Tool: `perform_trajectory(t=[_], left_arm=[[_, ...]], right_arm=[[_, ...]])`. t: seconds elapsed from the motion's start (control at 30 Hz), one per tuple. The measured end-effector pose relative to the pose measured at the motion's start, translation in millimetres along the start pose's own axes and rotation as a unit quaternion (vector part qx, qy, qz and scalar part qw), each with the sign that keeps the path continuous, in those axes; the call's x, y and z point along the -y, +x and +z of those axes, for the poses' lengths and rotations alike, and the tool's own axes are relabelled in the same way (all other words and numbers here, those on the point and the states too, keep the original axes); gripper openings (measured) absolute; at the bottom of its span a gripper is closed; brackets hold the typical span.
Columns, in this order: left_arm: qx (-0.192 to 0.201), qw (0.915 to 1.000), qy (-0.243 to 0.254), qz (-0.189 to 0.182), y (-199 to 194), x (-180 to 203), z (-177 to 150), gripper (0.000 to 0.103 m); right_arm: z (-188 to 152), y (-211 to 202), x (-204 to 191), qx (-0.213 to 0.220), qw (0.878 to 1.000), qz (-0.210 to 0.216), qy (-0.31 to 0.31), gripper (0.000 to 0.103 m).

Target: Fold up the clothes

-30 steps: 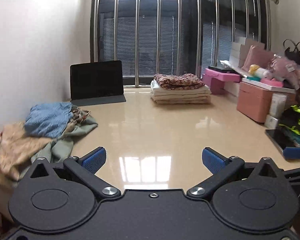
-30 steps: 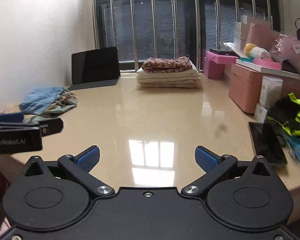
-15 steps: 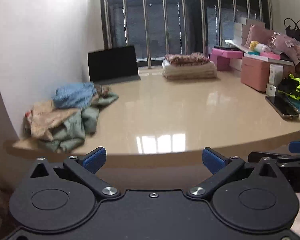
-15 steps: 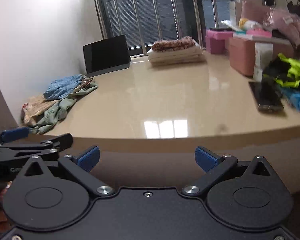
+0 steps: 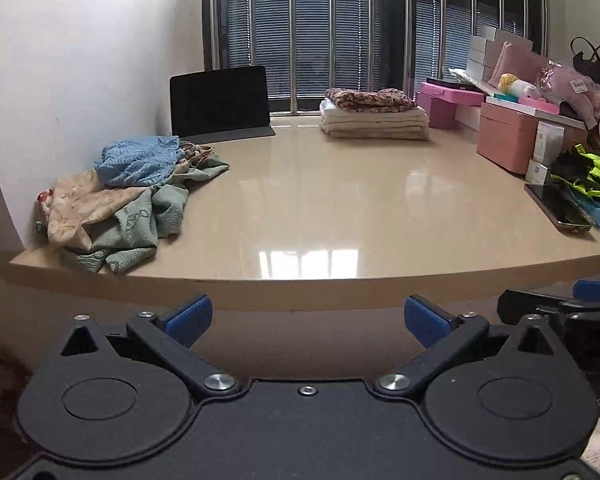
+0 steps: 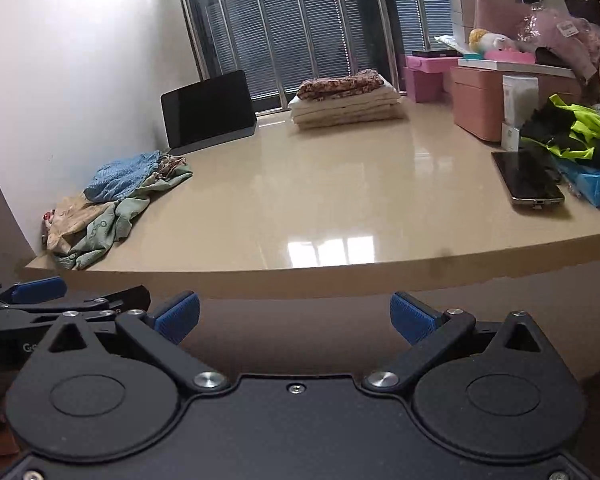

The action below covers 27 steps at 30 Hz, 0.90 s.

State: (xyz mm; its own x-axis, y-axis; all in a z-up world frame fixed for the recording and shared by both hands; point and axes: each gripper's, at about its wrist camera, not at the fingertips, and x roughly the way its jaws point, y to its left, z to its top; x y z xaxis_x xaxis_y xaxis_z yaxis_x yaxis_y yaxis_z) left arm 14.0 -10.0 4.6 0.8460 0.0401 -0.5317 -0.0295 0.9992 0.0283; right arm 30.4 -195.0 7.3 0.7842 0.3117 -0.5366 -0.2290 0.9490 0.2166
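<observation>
Left wrist view is showing both the left gripper (image 5: 306, 314) and right gripper (image 6: 295, 317) hanging off the surface (image 5: 340, 200) edge, jaws spread and empty, with a folded stack (image 5: 374, 118) sitting at the back and a crumpled pile (image 5: 128, 188) on the left waiting, so plenty's left.

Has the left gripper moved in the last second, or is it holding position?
Yes. The left gripper has pulled back off the table: its open jaws were over the tabletop a second ago and now sit below and short of the near edge.

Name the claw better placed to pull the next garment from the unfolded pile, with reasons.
Left. The left claw is open and nearer the unfolded pile at the table's left end; the right claw, also open, sits farther right.
</observation>
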Motion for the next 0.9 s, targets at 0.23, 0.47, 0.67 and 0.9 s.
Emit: perform_trajectory(t=[0.23, 0.47, 0.67, 0.9], left_arm=[[0.003, 1.0000, 0.001, -0.003, -0.8, 0.5, -0.1, 0.103], [0.001, 1.0000, 0.000, -0.002, 0.3, 0.6, -0.3, 0.103], [0.001, 1.0000, 0.000, 0.000, 0.0, 1.6, -0.2, 0.103], [0.000, 1.0000, 0.000, 0.001, 0.1, 2.5, -0.6, 0.103]], right_arm=[[-0.7, 0.7, -0.3, -0.003, 1.000, 0.001, -0.002, 0.103], [-0.8, 1.1, 0.3, -0.006, 1.000, 0.002, -0.005, 0.103], [-1.1, 1.1, 0.7, -0.008, 1.000, 0.002, -0.003, 0.103], [-1.5, 1.8, 1.0, -0.011, 1.000, 0.002, -0.003, 0.103]])
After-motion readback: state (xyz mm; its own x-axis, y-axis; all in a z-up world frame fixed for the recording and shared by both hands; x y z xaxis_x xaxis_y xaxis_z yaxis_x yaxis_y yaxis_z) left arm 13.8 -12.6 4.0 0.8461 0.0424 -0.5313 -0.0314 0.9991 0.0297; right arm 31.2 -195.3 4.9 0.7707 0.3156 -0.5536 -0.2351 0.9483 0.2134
